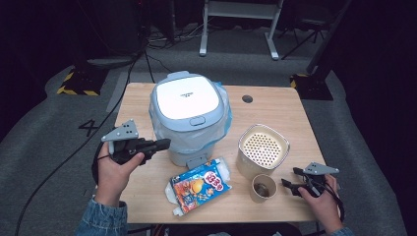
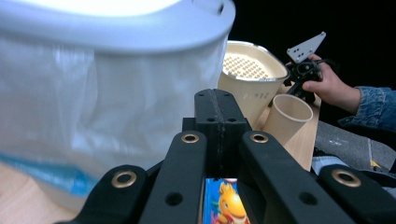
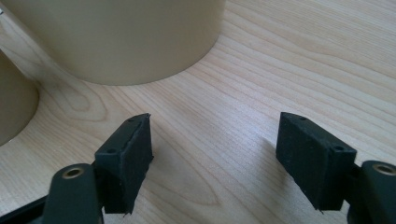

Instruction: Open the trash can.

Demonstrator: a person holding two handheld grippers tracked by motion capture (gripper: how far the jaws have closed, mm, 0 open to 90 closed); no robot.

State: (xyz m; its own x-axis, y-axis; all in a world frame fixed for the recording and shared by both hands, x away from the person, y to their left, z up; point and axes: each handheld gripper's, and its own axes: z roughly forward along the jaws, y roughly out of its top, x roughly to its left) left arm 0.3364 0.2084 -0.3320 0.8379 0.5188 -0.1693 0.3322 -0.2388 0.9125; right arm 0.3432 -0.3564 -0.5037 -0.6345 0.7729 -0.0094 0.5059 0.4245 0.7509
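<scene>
Tongs flank the bin [image 1: 189, 115] on the table [image 1: 275, 110].
Left tongs [image 1: 164, 144] pressed together beside it; right tongs [image 1: 289, 184] wide, empty, near the cup [image 1: 263, 188].

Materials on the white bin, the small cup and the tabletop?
Bin: looks like smooth moulded plastic, semi-gloss lid, thin translucent film liner. Small cup: matte beige, thin rim, probably paper, could be plastic. Tabletop: light wood grain with a knot; solid wood or printed laminate, can't tell.
</scene>
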